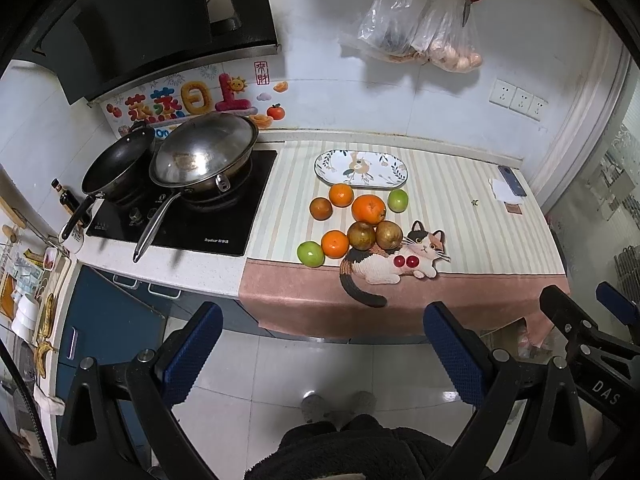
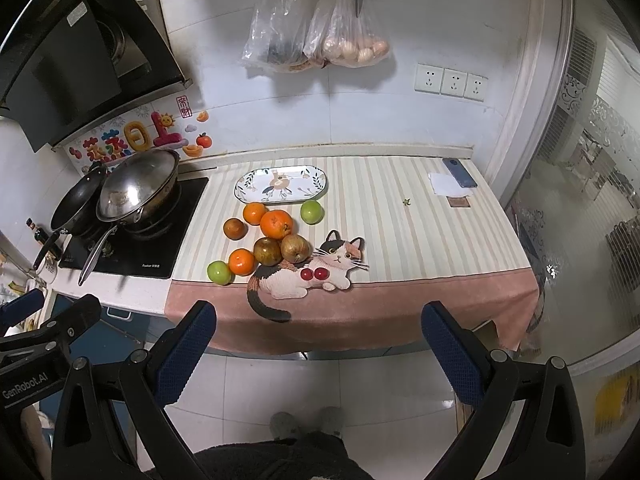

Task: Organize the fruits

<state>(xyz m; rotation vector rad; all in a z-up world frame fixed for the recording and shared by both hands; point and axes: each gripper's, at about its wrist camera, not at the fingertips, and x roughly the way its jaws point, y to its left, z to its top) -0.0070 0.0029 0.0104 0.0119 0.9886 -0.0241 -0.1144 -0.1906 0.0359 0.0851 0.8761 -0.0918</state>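
Left wrist view: the left tool (image 1: 322, 344) hangs over the floor in front of the desk (image 1: 500, 216), its blue-padded fingers (image 1: 192, 354) spread wide and holding nothing. Beyond it, on the striped cloth, the fruit sits in a loose cluster. A large orange (image 1: 369, 209) is in the middle, with a smaller orange (image 1: 341, 195) at its 10 o'clock and a dark brown fruit (image 1: 321, 208) at its 9 o'clock. A green fruit (image 1: 397, 200) lies at its 2 o'clock. Two brown pears (image 1: 376, 235) touch each other at its 6 o'clock (pressed against the cat-shaped mat (image 1: 394, 266)). A third orange (image 1: 335, 244) and a second green fruit (image 1: 310, 253) lie at 7 o'clock. The oval patterned plate (image 1: 360, 170) sits bare at the cluster's 12 o'clock. The right tool's dark frame shows at this view's 4 o'clock edge.

Right wrist view: the right tool (image 2: 316, 342) also hovers off the desk's front edge, fingers (image 2: 456, 354) wide apart and empty. The fruit cluster lies at its 11 o'clock, the plate (image 2: 281, 189) behind it. A stove (image 2: 136, 236) with two pans stands at 9 o'clock of the fruit, and a phone (image 2: 459, 178) at 2 o'clock.
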